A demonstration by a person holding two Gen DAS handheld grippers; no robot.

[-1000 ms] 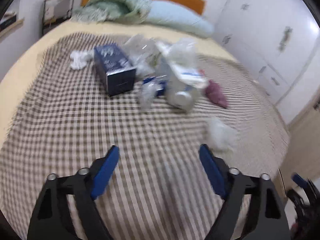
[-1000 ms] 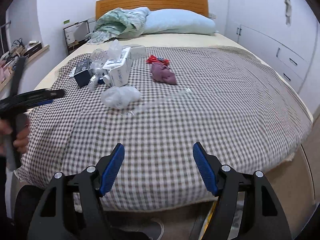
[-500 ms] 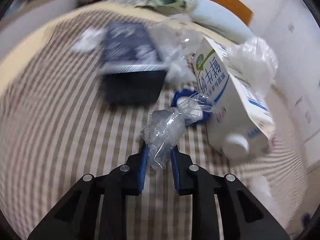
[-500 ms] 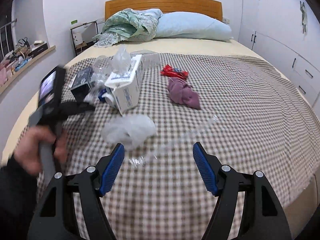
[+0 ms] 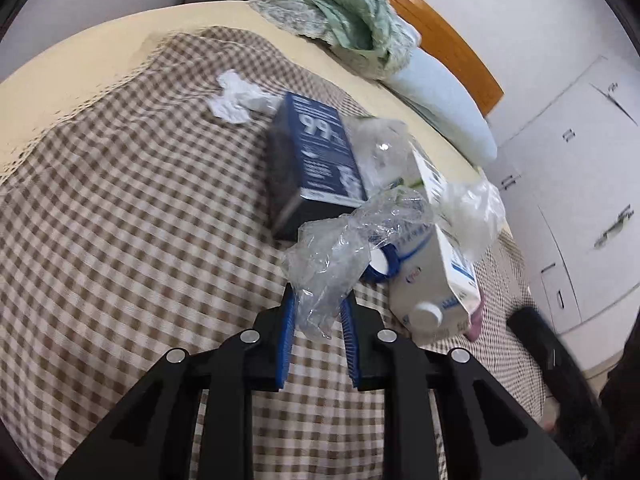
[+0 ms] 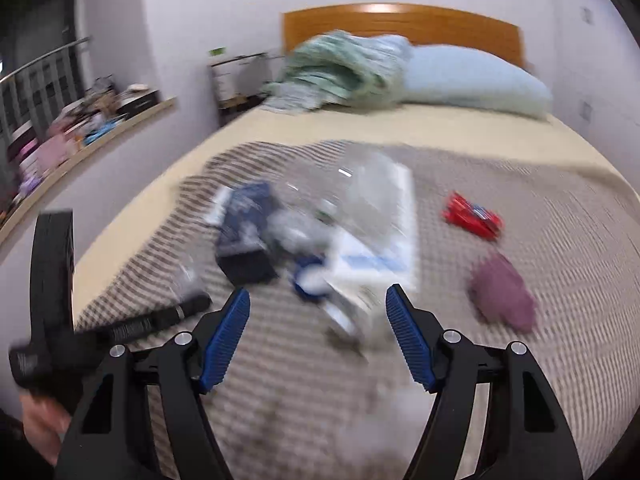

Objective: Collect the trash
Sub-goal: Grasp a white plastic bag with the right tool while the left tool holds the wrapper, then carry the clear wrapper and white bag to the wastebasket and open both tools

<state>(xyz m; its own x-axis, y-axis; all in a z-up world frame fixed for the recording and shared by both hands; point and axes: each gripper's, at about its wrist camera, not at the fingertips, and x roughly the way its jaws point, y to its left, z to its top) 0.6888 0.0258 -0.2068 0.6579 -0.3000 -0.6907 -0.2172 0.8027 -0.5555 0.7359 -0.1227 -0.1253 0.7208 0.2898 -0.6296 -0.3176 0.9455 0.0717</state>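
Note:
My left gripper (image 5: 318,300) is shut on a crumpled clear plastic wrapper (image 5: 352,240), which sticks up between the blue pads above the checked bedspread (image 5: 120,240). Just beyond lie a dark blue box (image 5: 316,160), a white milk carton (image 5: 436,280) on its side, a blue ring-shaped piece (image 5: 384,270) and a white tissue (image 5: 236,100). My right gripper (image 6: 318,300) is open with nothing between its pads, low over the bed in front of the blurred carton (image 6: 372,256) and blue box (image 6: 246,236). The left gripper's body (image 6: 120,324) shows at that view's left.
A red wrapper (image 6: 472,216) and a purple cloth (image 6: 504,292) lie to the right on the bed. A green blanket (image 6: 340,68) and a pale blue pillow (image 6: 472,80) rest against the wooden headboard. A cluttered shelf (image 6: 80,132) runs along the left wall; white cupboards (image 5: 580,200) stand on the right.
The left gripper went in, shut on the clear wrapper and then rolled and drew it back from the pile. The right gripper swept forward over the bed toward the carton.

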